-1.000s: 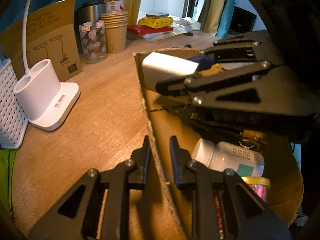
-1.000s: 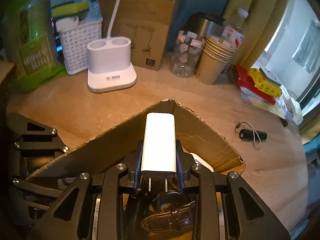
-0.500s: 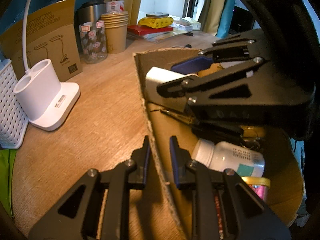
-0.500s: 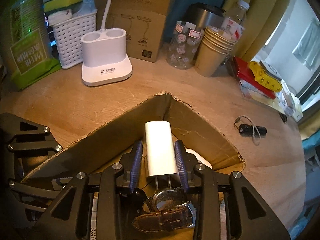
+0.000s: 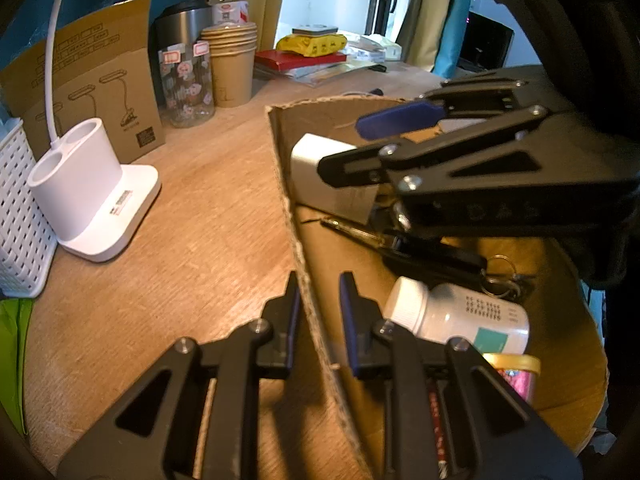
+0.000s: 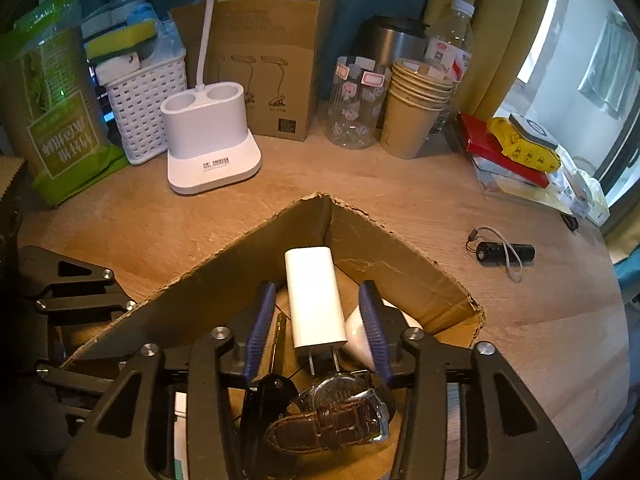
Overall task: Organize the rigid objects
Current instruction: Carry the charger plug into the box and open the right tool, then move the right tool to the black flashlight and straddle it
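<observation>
The white oblong plug-in charger (image 6: 314, 294) is released in the brown cardboard box (image 6: 400, 264) corner — its long axis runs between the right gripper's (image 6: 316, 320) just-opened jaws, untouched; the left gripper (image 5: 316, 312) is clamped on the box wall.

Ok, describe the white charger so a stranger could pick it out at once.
Find the open cardboard box on the wooden table. The charger lies inside, in its far corner, between the open fingers of the right tool. It is the plain white block with two metal prongs pointing at a brown-strapped watch, unlike the round-capped white bottle.
</observation>
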### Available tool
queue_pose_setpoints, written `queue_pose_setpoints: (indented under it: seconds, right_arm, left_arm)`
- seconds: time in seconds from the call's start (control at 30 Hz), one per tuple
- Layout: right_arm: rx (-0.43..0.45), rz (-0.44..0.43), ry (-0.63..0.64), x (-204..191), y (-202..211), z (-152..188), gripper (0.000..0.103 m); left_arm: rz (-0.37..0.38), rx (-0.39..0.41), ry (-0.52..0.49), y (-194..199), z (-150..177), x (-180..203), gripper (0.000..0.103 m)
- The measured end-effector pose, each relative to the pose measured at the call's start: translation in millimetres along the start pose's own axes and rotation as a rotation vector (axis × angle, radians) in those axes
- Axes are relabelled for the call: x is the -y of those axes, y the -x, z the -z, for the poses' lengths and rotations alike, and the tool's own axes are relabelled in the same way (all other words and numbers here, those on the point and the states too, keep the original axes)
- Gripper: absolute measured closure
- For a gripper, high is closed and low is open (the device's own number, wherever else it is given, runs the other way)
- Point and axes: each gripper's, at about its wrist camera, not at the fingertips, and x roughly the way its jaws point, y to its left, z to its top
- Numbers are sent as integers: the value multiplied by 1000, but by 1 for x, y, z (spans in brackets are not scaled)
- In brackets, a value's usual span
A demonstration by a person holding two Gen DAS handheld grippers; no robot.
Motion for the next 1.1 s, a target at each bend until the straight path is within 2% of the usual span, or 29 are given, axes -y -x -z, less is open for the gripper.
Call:
queue_pose_setpoints:
  seconds: [0.23,0.4,0.57,1.1]
  right_arm:
    - [44,22,-30,7,16,2,52]
    - [116,43,-68,19,37,4,45]
    - [155,69,-112,36,48,6,42]
    - [200,137,-218,84,59,11,41]
  left_arm:
    - [0,0,0,0,0,0,83]
    - [0,0,0,0,0,0,83]
    - [0,0,0,0,0,0,83]
    - [0,0,0,0,0,-1,83]
